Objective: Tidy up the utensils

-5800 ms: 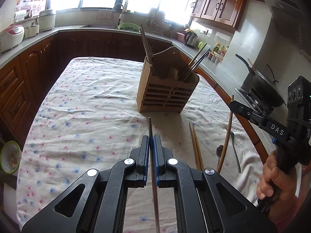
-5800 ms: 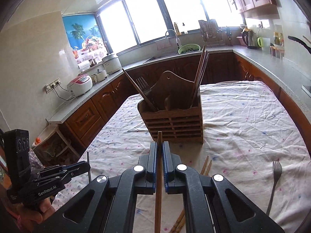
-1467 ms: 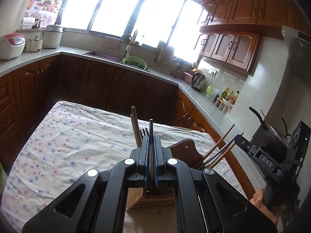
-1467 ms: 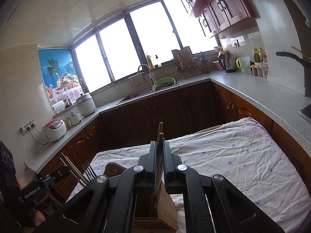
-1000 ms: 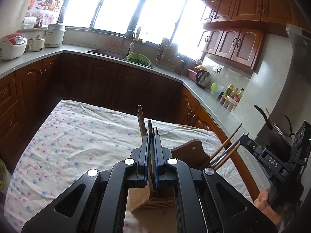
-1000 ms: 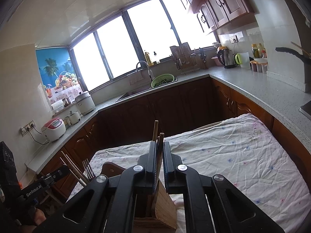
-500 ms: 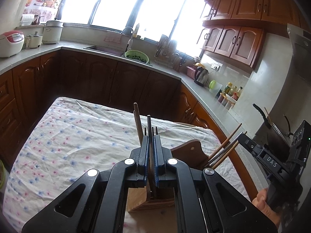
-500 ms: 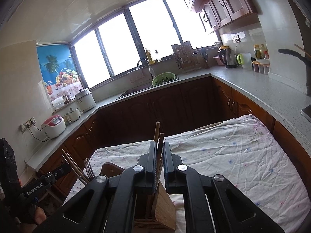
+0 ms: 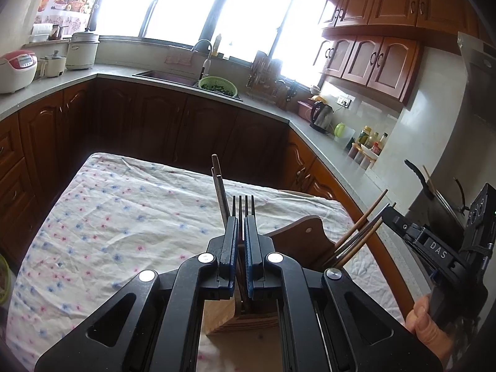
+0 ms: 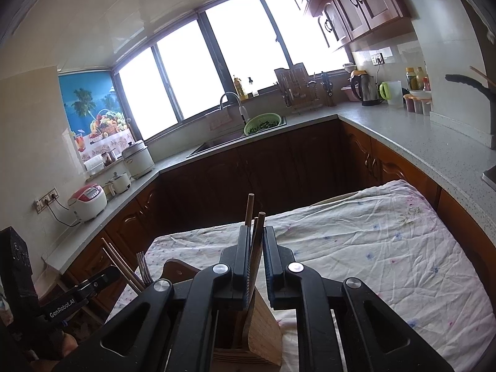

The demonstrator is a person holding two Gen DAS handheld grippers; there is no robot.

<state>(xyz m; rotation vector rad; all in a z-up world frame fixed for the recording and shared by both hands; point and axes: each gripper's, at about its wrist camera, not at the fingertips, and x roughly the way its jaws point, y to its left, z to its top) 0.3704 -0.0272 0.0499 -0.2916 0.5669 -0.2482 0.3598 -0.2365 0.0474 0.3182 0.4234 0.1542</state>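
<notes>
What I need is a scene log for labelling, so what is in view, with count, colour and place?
utensil holder: one, light wood, on the table below both grippers
fork: one, metal, tines up in the holder
dark chopsticks: two ends visible, standing beside the fork
brown chopsticks: several, leaning out of the holder's right side
tablecloth: one, white with small flowers, covering the table
colander: one, green, by the sink
kettle: one, steel, on the right counter
rice cooker: one, red and white, on the left counter
left gripper: black, jaws apart over the holder
right gripper: black, jaws apart around chopsticks
</notes>
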